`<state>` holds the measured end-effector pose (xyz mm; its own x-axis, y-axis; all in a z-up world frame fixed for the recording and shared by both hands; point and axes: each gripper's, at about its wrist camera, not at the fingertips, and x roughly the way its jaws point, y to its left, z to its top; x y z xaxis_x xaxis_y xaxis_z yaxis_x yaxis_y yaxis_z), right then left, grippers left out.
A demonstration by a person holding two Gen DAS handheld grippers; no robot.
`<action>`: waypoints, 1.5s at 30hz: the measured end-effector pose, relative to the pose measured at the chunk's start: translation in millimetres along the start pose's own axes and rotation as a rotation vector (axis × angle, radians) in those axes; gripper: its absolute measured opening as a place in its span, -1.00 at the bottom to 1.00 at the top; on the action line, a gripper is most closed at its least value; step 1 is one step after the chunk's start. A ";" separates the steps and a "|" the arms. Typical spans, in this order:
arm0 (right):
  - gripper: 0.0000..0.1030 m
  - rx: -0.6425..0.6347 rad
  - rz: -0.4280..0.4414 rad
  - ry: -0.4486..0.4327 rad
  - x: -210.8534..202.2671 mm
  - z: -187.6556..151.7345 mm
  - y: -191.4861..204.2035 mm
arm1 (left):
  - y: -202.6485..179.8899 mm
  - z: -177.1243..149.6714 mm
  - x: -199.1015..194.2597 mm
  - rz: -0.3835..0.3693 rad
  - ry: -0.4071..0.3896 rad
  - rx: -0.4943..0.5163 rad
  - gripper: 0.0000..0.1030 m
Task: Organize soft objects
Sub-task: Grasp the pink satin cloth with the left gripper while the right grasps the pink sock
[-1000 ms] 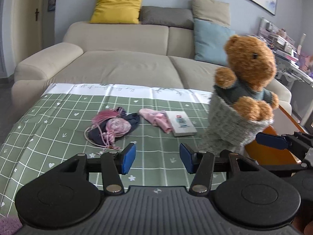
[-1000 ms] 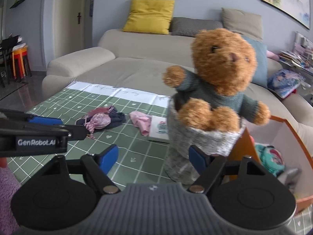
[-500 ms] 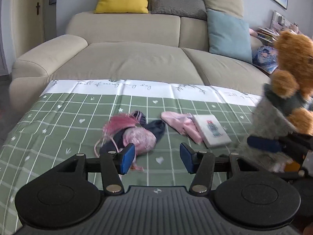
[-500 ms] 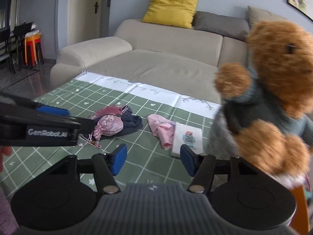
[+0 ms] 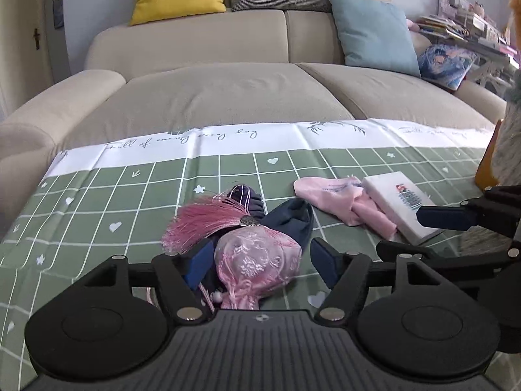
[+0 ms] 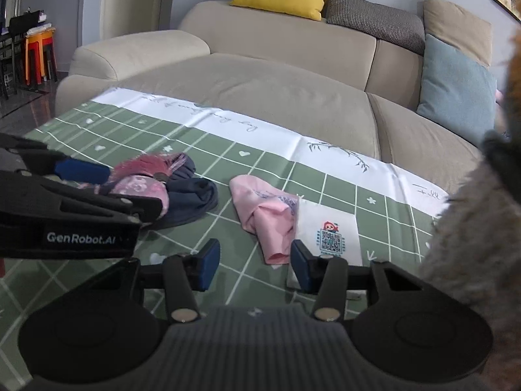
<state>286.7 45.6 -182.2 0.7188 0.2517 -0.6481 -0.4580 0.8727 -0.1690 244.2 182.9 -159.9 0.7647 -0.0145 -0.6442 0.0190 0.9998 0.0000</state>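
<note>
Item: pink embroidered drawstring pouch (image 5: 257,260) with a pink tassel (image 5: 203,221), lying on a dark navy folded cloth (image 5: 289,218) on the green grid-printed tablecloth (image 5: 97,202).

Step in hand, as judged: the left gripper (image 5: 260,262) is lining up to pick the pouch. Its blue-padded fingers are standing wide apart, one on each side of the pouch's rounded body; the left pad looks close against the fabric, though contact cannot be confirmed. Nothing is being held.

Next move, as judged: closing on the pouch's bulk rather than its cords, and lifting clear of the navy cloth beneath so the two do not come up together.

Item: pale pink crumpled fabric piece (image 6: 263,215), lying touching a white flat card-like packet with a printed code (image 6: 329,231). The right gripper (image 6: 254,265) is hovering just in front of these, fingers spread wide and empty.

Item: furry brown and grey plush (image 6: 472,228), filling the right edge of the right wrist view, blurred; whether anything is supporting it cannot be told.
</note>
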 end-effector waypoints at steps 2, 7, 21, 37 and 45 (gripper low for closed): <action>-0.09 0.010 -0.001 0.009 9.3 -0.7 -0.2 | 0.0 0.7 5.8 0.009 -0.001 0.007 0.58; -0.09 0.012 -0.002 -0.003 22.4 -1.7 0.2 | 6.2 1.3 19.7 -0.018 0.021 -0.015 0.58; -0.18 0.050 -0.001 -0.040 42.0 6.6 -2.5 | 19.4 6.3 15.7 -0.008 -0.015 -0.091 0.17; -0.36 0.183 -0.020 0.008 77.6 17.4 -8.4 | 26.0 10.2 14.3 -0.015 -0.032 -0.141 0.17; -0.96 0.116 -0.028 0.025 76.8 22.8 3.3 | 23.5 12.6 7.4 -0.015 -0.049 -0.136 0.17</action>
<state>352.4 77.3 -215.6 0.7165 0.2172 -0.6629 -0.3735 0.9221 -0.1015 258.4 206.2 -155.0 0.7956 -0.0264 -0.6053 -0.0544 0.9919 -0.1148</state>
